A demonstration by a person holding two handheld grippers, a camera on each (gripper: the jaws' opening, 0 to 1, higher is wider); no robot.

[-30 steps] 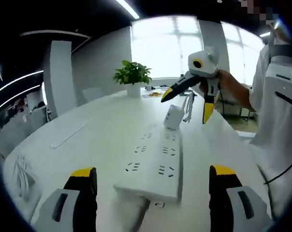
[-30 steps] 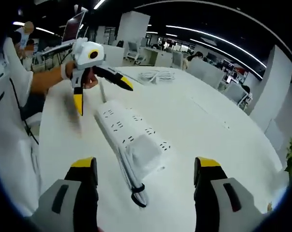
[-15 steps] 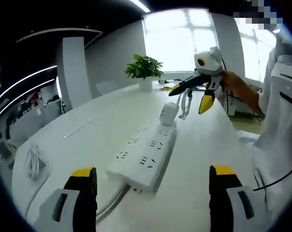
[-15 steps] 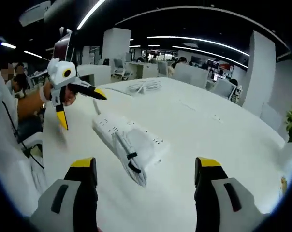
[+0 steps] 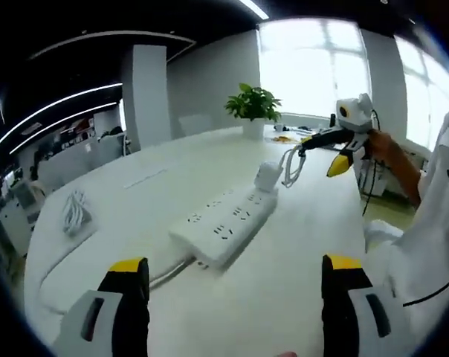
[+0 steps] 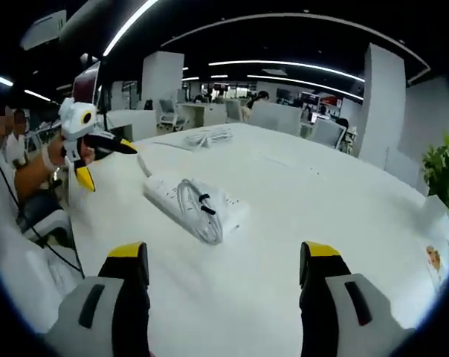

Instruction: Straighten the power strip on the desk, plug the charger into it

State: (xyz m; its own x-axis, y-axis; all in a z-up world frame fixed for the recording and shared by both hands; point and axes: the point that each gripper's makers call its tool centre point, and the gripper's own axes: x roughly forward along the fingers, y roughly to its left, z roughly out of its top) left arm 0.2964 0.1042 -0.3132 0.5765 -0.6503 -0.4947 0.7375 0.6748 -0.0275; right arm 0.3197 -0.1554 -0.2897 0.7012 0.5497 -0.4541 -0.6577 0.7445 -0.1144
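Note:
The white power strip (image 5: 224, 227) lies flat on the white desk (image 5: 135, 201), pointing away from me. A white charger (image 5: 267, 177) stands upright on its far end, its bundled cable (image 5: 290, 165) hanging beside it. In the right gripper view the strip (image 6: 165, 192) lies mid-desk with the cable coil (image 6: 200, 212) over its near end. My left gripper (image 5: 236, 297) is open, back from the strip's near end. My right gripper (image 6: 221, 297) is open too, short of the strip. Across the desk, the right gripper (image 5: 321, 155) hovers open past the charger, and the left gripper (image 6: 108, 165) is held open above the desk edge.
The strip's own cord (image 5: 165, 271) trails off its near end toward me. A loose white cable bundle (image 5: 74, 214) lies at the desk's left side. A potted plant (image 5: 253, 104) stands at the far end. A person's sleeve (image 5: 425, 245) is at the right.
Both grippers have drawn back and apart from the strip, which now looks smaller in both views. The strip and the charger have stayed where they were on the desk.

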